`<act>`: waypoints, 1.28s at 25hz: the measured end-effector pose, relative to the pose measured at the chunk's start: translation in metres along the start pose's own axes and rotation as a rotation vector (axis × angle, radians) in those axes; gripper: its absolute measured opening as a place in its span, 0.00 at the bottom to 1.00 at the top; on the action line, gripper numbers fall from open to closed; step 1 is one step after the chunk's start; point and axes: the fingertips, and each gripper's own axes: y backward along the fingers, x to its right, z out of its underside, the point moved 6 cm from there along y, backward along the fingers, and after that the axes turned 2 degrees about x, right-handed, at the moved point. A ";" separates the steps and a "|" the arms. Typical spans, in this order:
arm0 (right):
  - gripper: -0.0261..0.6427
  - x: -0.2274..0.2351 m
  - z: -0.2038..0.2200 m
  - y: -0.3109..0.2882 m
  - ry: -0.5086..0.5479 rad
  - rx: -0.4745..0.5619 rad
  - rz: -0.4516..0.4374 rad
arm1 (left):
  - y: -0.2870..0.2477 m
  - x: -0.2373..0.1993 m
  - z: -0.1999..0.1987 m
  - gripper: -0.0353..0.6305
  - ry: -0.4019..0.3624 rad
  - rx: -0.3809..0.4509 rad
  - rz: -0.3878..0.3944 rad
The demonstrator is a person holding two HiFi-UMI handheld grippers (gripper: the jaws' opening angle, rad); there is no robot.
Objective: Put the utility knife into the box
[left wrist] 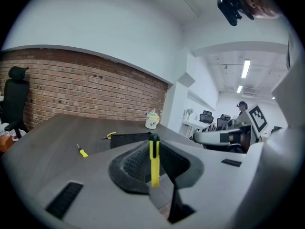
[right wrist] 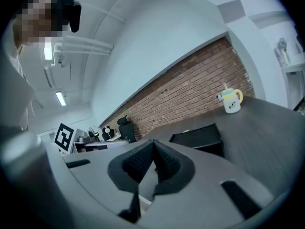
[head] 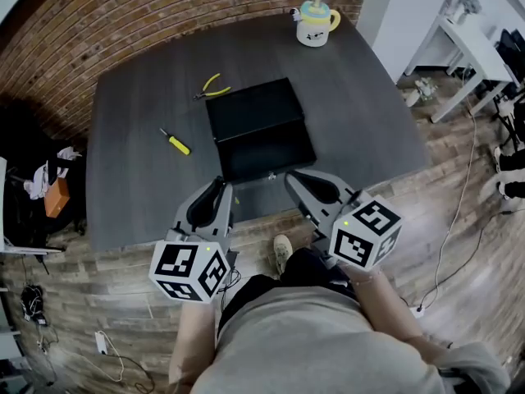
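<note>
Much of the utility knife [left wrist: 154, 163] (yellow) hides within the left claw [head: 223, 185].

Wears a beige shirt [head: 320, 343], black trousers [head: 254, 290] and a pale shoe [head: 281, 251]. Grips a grey plastic left gripper [head: 223, 183] and a matching right gripper [head: 292, 176], both with black ribbed jaws and white cubes [head: 190, 269] bearing black square markers.

We find the slim yellow plastic utility knife [left wrist: 154, 168] standing upright, clamped between the pads of the left gripper [left wrist: 154, 149], with its black-tipped upper end showing above them. The black rectangular box [head: 261, 130] lies flat near the middle of the dark grey table [head: 135, 171], just beyond the knife and apart from it. We cannot confirm whether its lid is open.
</note>
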 end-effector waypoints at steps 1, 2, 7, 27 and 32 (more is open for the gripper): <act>0.05 0.005 -0.003 -0.002 -0.002 -0.002 -0.005 | -0.006 0.000 -0.002 0.17 -0.002 -0.001 -0.001; 0.05 0.010 -0.005 -0.003 -0.004 -0.004 -0.007 | -0.012 0.001 -0.004 0.17 -0.003 -0.001 -0.002; 0.05 0.026 -0.006 -0.006 -0.007 -0.010 -0.008 | -0.030 0.001 -0.003 0.17 -0.005 -0.020 -0.007; 0.05 0.060 -0.001 -0.010 -0.110 0.009 0.093 | -0.084 -0.003 -0.003 0.17 -0.038 -0.105 0.088; 0.05 0.068 -0.001 -0.016 -0.142 0.030 0.148 | -0.105 -0.011 -0.003 0.17 -0.088 -0.145 0.148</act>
